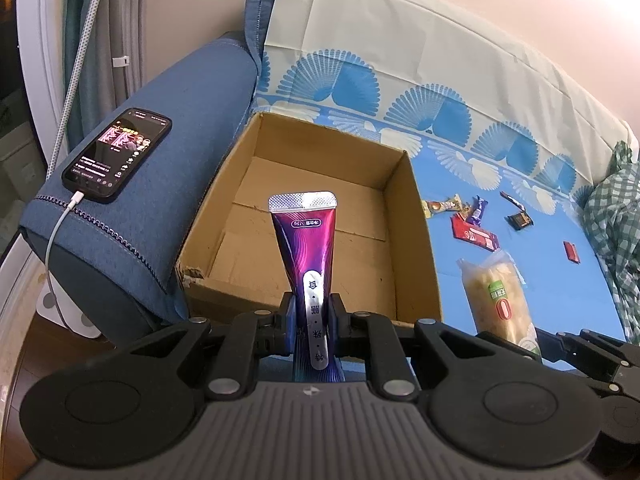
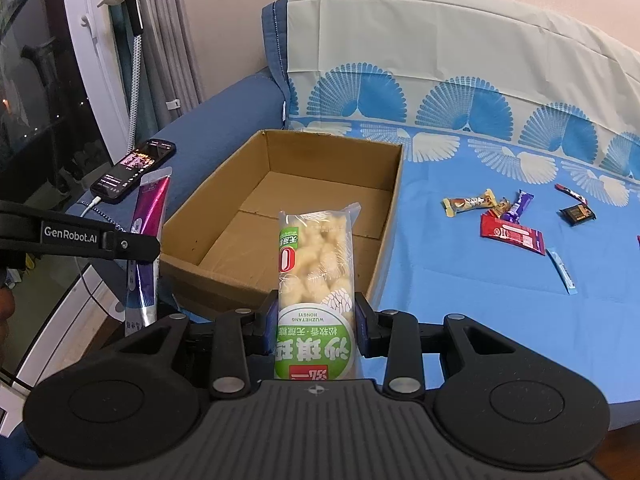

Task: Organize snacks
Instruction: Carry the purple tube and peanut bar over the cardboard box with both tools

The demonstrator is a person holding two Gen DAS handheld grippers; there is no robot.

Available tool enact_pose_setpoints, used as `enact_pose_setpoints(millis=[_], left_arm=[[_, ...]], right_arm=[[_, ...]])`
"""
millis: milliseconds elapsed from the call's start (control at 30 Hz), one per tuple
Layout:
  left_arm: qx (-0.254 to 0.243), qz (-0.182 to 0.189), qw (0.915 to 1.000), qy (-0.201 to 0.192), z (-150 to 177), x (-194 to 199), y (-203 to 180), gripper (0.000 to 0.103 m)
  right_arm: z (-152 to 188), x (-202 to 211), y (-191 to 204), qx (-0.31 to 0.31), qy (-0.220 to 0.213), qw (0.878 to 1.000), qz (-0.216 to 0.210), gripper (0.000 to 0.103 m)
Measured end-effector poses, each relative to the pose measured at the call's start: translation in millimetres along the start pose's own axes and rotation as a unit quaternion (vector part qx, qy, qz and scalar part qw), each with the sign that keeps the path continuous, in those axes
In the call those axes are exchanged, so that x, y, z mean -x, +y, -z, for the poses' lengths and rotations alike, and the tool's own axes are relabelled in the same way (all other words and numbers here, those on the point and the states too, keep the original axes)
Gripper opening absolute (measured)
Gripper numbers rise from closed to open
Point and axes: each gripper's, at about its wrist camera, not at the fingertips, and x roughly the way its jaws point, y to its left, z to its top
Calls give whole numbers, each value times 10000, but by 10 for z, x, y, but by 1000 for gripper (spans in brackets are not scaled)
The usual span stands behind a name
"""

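My left gripper point(image 1: 313, 314) is shut on a purple tube point(image 1: 304, 236), held upright in front of the near wall of an open cardboard box point(image 1: 420, 248) on the sofa. My right gripper point(image 2: 316, 320) is shut on a clear and green bag of puffed snack point(image 2: 316, 256), also near the box's point(image 2: 392, 208) front edge. The box inside shows only bare cardboard. The snack bag also shows in the left wrist view point(image 1: 500, 300), and the purple tube in the right wrist view point(image 2: 146, 240). Several small wrapped candies point(image 2: 508, 216) lie on the blue sheet right of the box.
A phone point(image 1: 118, 154) on a charging cable lies on the blue sofa armrest point(image 1: 180, 128) left of the box. A green checked cloth point(image 1: 616, 232) lies at the far right. A red wrapper point(image 2: 512, 234) and a thin blue stick point(image 2: 562, 270) lie among the candies.
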Motion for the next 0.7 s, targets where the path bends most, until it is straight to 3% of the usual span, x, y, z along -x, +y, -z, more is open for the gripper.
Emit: enact_pose_setpoints(millis=[400,700], left_arm=[[-82,38,9999,-118,-480,-319,29,17],[-224,-84,9996,119,-783,-824,50,17]], right_arm=[[-302,-405,25,-10,28,10000,-72,38],[-546,-902,-18,-58,132,9998,-102,38]])
